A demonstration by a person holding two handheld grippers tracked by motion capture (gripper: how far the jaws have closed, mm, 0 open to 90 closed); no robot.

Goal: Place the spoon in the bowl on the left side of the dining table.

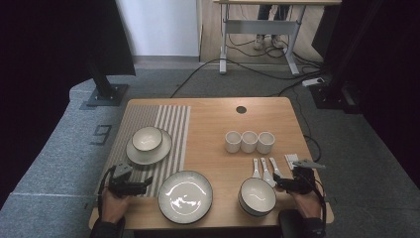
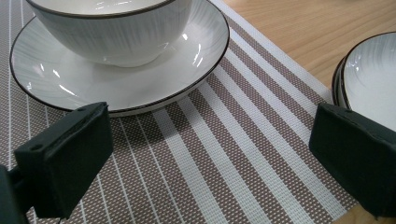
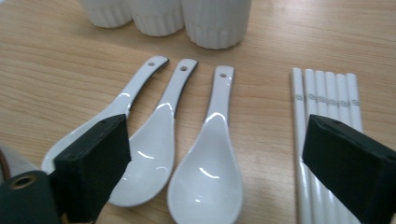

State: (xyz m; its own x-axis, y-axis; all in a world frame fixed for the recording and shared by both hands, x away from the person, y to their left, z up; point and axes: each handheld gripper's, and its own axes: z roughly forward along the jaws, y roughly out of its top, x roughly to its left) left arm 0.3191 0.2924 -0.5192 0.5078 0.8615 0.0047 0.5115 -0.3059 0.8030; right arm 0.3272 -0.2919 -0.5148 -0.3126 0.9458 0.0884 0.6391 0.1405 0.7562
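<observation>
Fingers of both grippers stand apart, empty: right gripper (image 1: 286,185) poised over three white ceramic soup spoons (image 3: 205,154) near the tabletop's right edge, left gripper (image 1: 141,186) over the striped woven placemat (image 2: 224,158).

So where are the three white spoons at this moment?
In the high view the three white spoons lie at the table's right, between the cups and the stacked bowls, with the chopsticks on their right.
</observation>
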